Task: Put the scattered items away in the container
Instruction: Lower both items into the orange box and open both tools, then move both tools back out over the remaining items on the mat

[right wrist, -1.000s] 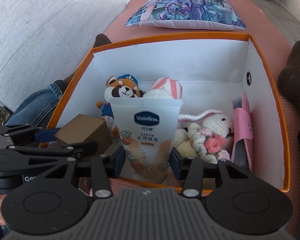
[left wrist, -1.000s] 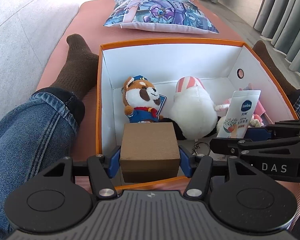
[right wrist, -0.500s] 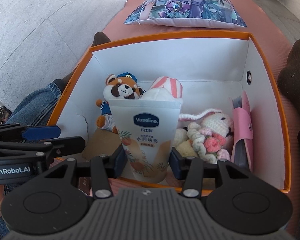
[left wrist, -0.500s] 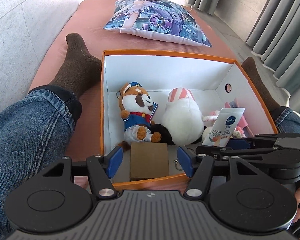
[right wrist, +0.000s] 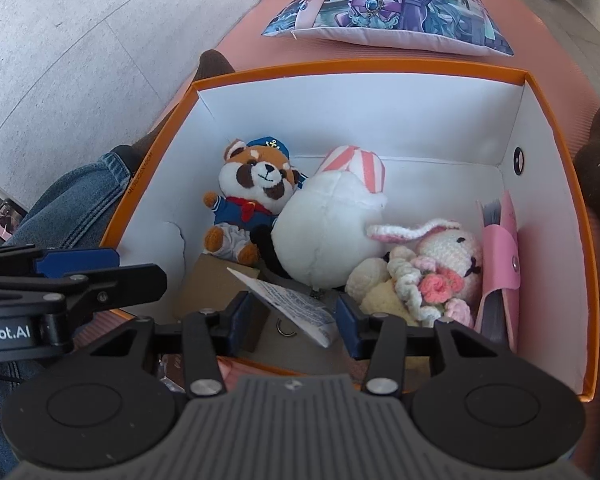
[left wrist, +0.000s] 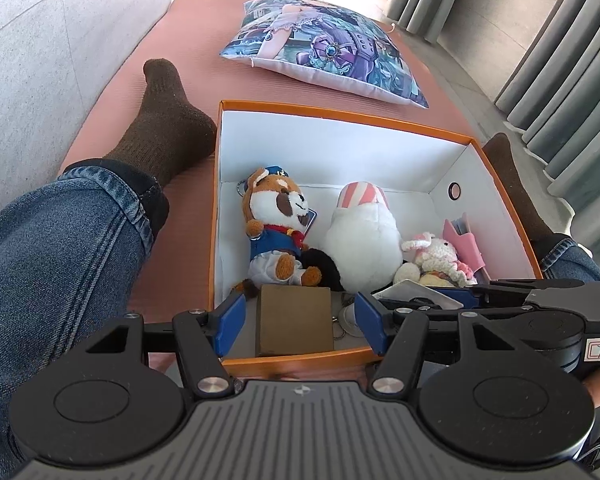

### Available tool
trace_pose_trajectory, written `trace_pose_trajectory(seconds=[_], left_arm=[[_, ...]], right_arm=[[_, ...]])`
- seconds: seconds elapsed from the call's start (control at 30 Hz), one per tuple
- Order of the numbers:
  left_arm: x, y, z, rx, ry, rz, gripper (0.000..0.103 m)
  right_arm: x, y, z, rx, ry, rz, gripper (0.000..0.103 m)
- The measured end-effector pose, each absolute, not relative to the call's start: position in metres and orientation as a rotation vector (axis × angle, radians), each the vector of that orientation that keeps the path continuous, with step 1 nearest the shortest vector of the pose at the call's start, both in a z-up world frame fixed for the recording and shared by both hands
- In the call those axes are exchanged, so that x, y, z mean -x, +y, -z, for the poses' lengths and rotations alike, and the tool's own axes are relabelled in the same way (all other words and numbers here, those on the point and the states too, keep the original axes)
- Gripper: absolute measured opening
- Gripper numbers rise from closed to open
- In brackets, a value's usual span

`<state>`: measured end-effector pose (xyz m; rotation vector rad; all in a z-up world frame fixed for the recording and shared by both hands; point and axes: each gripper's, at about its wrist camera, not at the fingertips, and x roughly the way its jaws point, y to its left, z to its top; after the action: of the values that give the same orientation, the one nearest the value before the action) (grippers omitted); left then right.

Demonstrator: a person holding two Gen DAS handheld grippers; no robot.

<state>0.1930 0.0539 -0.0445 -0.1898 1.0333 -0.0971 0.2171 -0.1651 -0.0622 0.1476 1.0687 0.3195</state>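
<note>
1. White squeeze tube of lotion with printed label (right wrist: 288,304): slantwise and tipped over low inside the orange-rimmed white cardboard box (right wrist: 360,66), at its near wall, between the jaws of the right gripper (right wrist: 294,318). Jaws parted about the tube's width; impossible to tell whether pinching it or merely flanking it. Risk if pinched by one corner only: swinging or slipping out on any lift, and landing on the box's near rim instead of its floor.
2. Small brown cardboard cube (left wrist: 294,320): flat on the box floor at the near-left corner, framed by the left gripper (left wrist: 300,312), jaws wide open, clear of both its sides, holding nothing. Risk: catching the cube or the near rim with a jaw while backing out, and dragging the box along the salmon mat (left wrist: 300,92).
3. Both grippers crowded over the box's near edge, close beside each other. Risk: knocking together on withdrawal and jolting the tube loose.
4. Metal key ring (right wrist: 286,326) on the box floor just under the tube. Risk: snagging on a jaw tip.
5. Red-panda plush in sailor suit (right wrist: 252,196), round white plush with striped cap (right wrist: 324,232), crocheted rabbit (right wrist: 432,264) and pink snap wallet (right wrist: 500,264) filling the box's middle and right side. Risk: the tube ending propped on the soft toys and rolling.
</note>
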Motion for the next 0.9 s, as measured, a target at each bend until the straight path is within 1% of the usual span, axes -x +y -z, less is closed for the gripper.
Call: trace_pose_trajectory(seconds=[0.23,0.63,0.77,0.9], left_arm=[[-0.183,0.053,0.041,0.196,1.022,0.102,0.071],[-0.145,0.043,0.008,0.186,0.932,0.167,0.071],[-0.132,0.039,0.011,0.198,0.982,0.194,0.071],[-0.116,0.028,0.024,0.167,1.072,0.187,0.071]], right_arm=[[-0.209,-0.165,0.053,-0.121,1.040,-0.319,0.050],[-0.153,-0.181,-0.003,-0.115,0.856,-0.315,0.050],[-0.124,-0.190,-0.009,-0.111,0.835,-0.296,0.050],[-0.096,-0.192,0.002,-0.077,0.869,-0.269,0.050]])
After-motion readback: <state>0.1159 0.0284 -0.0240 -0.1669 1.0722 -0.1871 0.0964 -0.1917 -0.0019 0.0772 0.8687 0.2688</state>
